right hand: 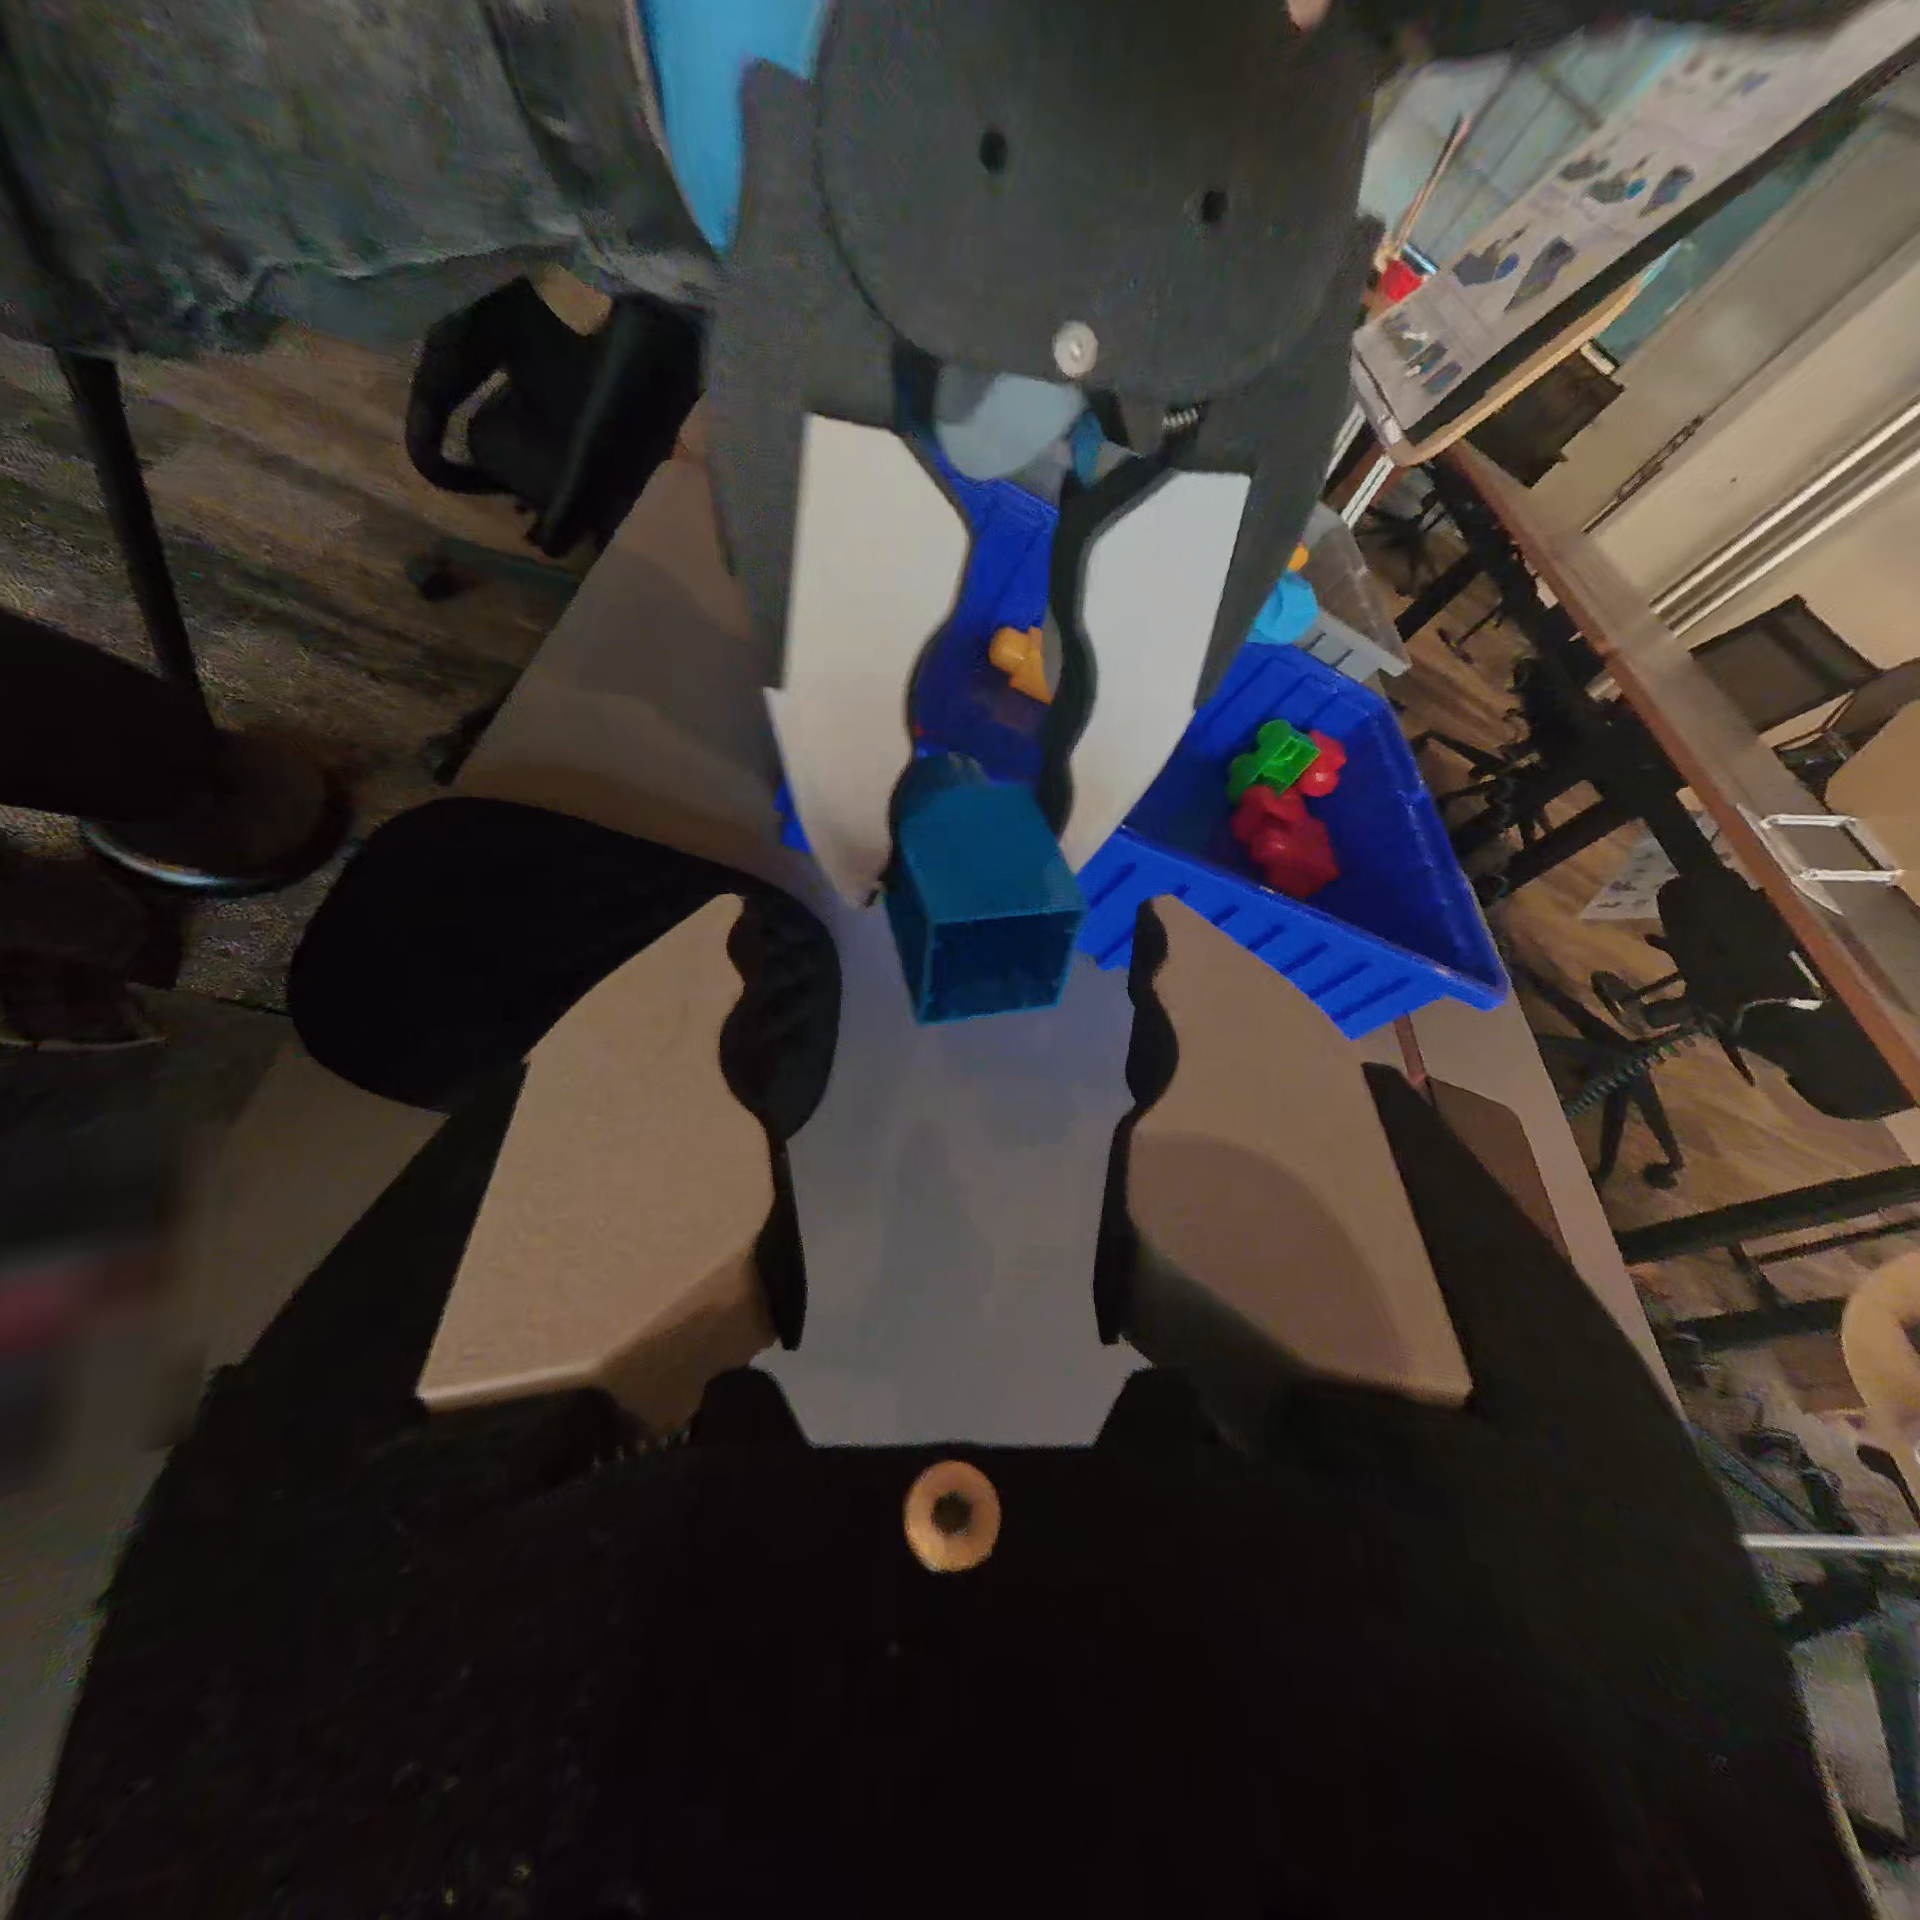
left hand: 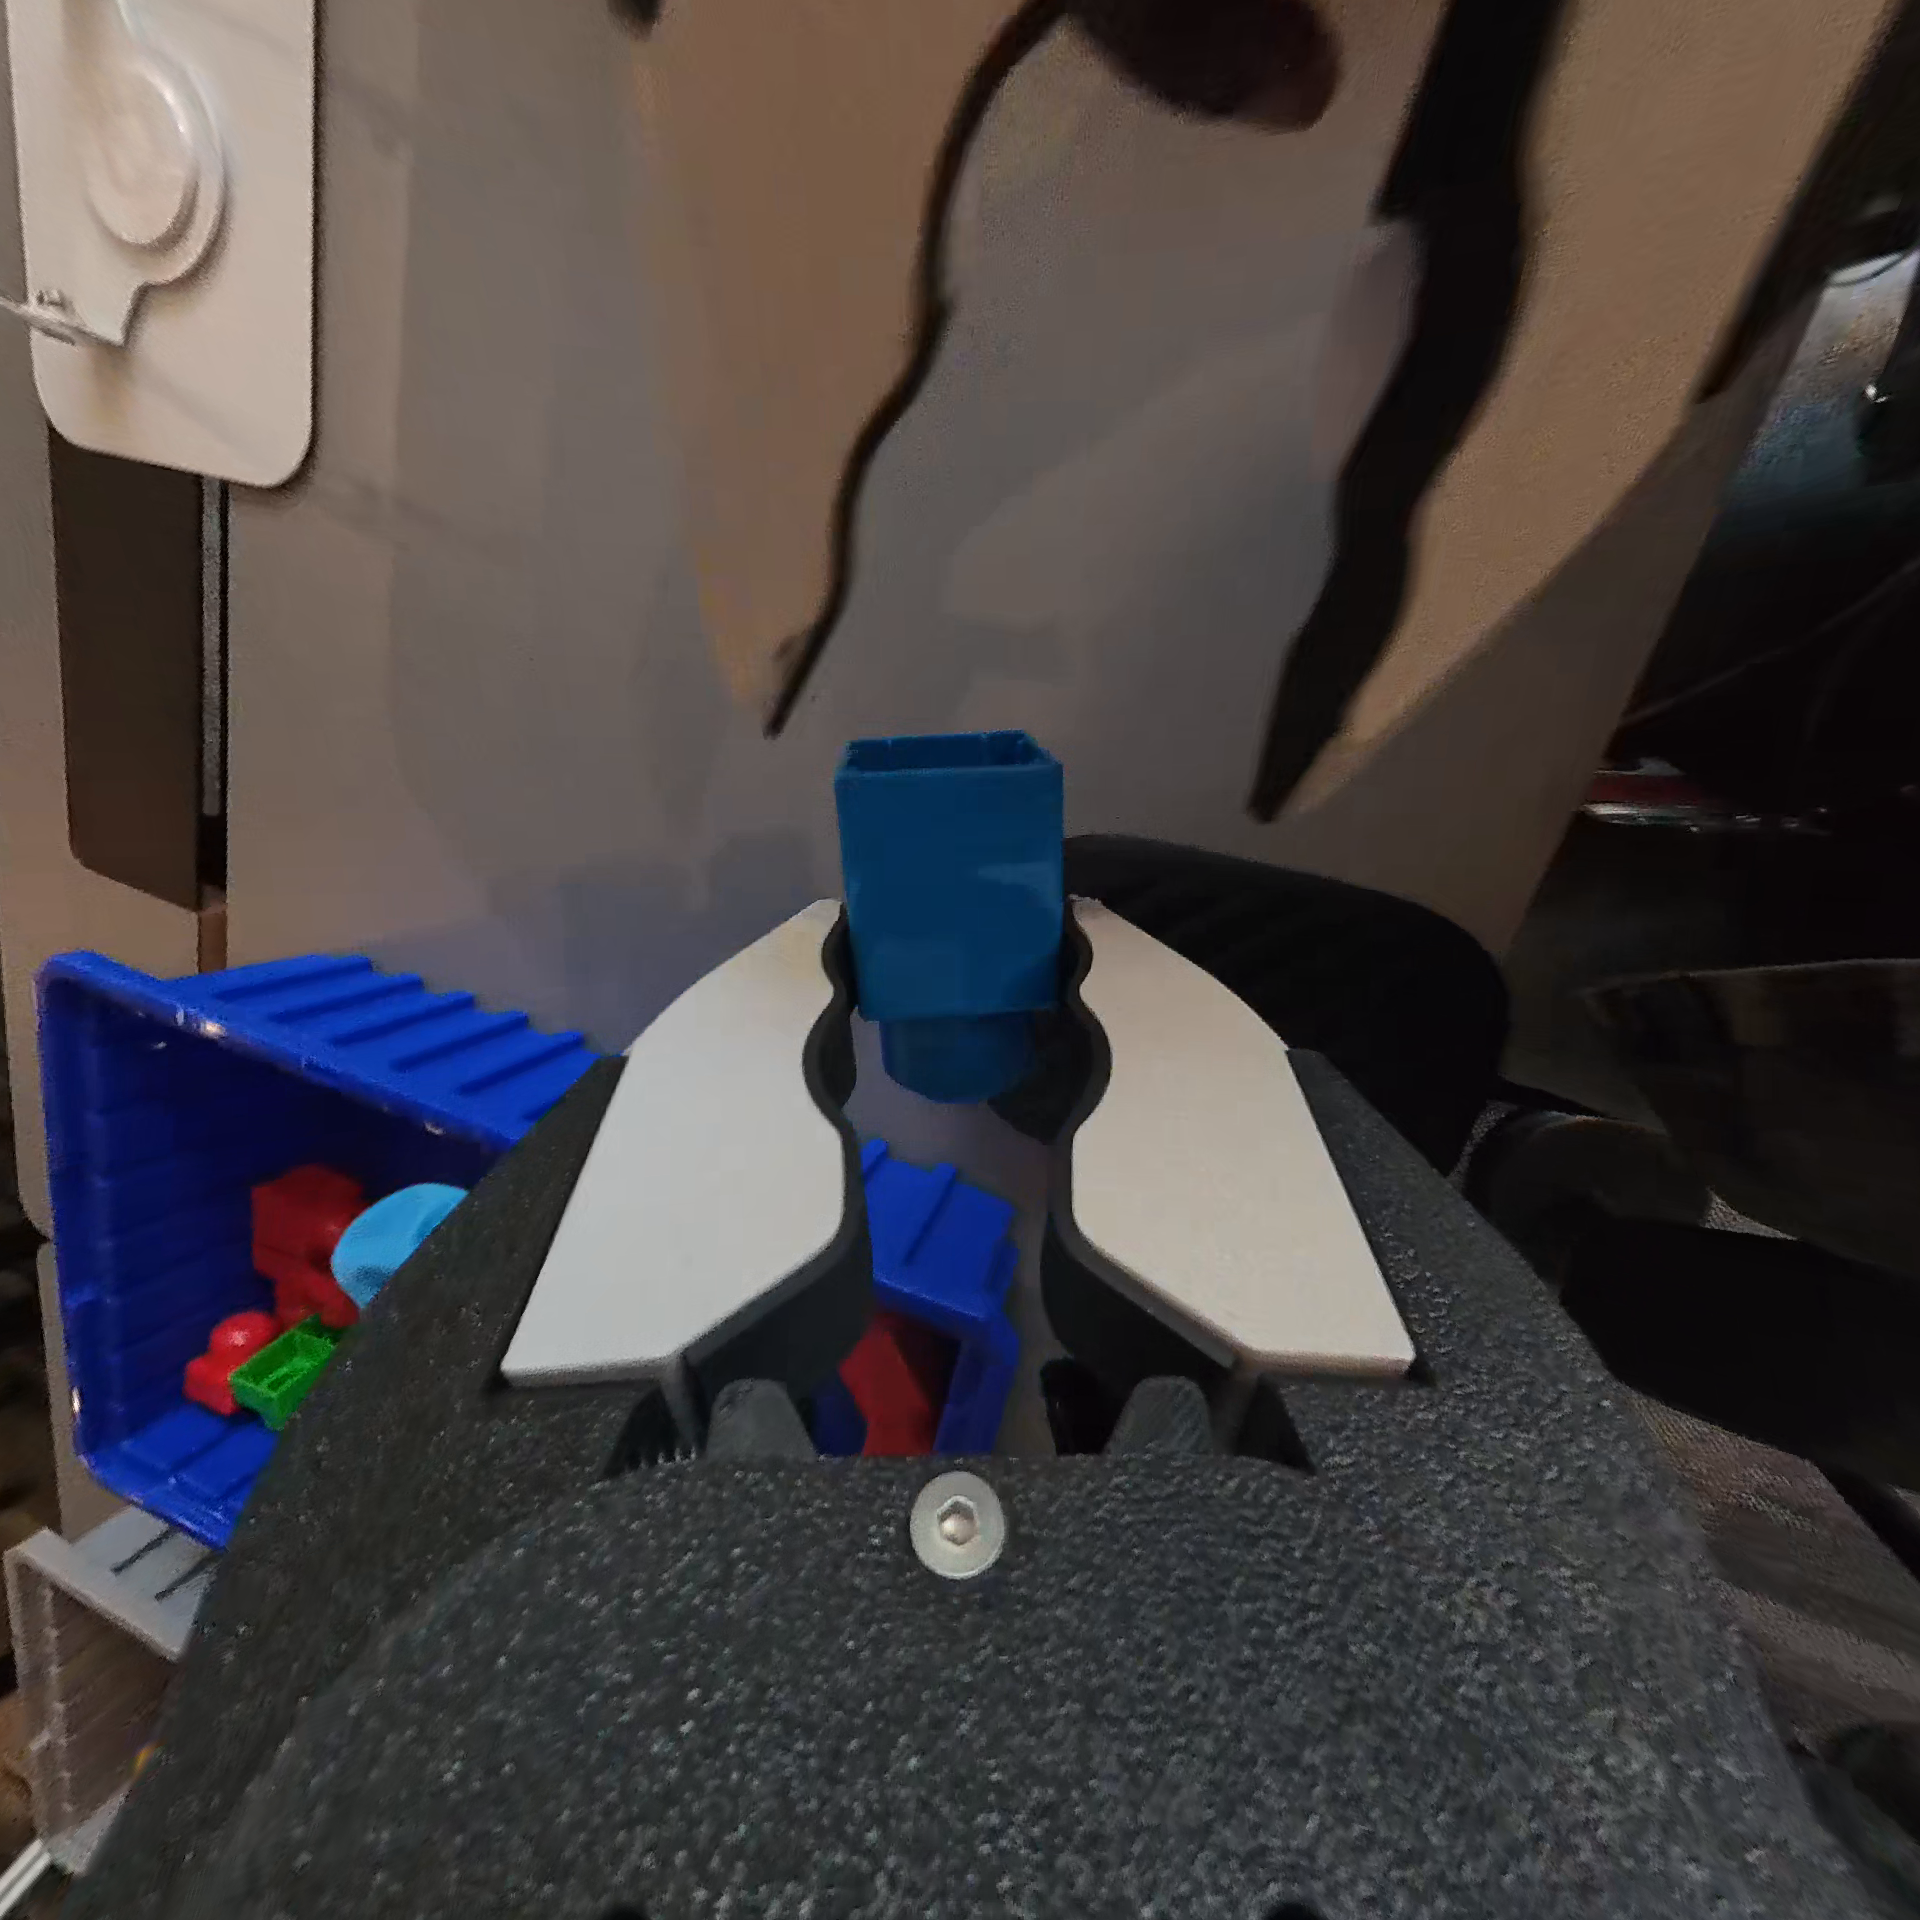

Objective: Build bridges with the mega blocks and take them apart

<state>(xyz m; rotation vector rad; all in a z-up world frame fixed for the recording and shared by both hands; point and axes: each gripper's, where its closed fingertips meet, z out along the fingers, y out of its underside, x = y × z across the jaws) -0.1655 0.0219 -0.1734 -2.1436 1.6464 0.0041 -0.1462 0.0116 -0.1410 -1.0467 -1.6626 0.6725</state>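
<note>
Above the bench (right hand: pixel 935 1195), the left gripper (left hand: pixel 954 935) has its jaws clamped on a blue block (left hand: pixel 951 883), while the right gripper (right hand: pixel 935 997) faces it, jaws spread, beside the blue bin (right hand: pixel 1382 935)

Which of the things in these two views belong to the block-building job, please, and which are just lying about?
Job:
blue block, held by the left gripper
right gripper, open
blue bin holding red blocks and a green block
orange block

Lying about:
black chair
white plate on the wall
</note>
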